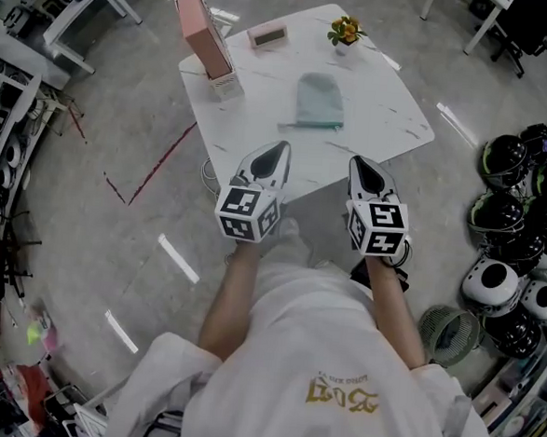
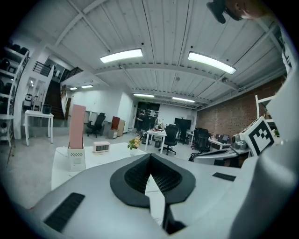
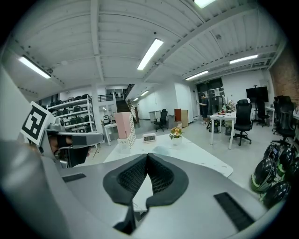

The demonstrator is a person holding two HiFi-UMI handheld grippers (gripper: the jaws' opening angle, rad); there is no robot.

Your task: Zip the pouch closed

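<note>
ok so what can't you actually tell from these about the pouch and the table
- Pouch zip: head view, too small to tell open or closed.
- Pouch in left gripper view: hidden behind the left gripper body.
- Pouch in right gripper view: only a pale blur above the right gripper.
- Clock digits: too small in every view.
- Table near edge: head view, partly covered by both grippers.
</note>
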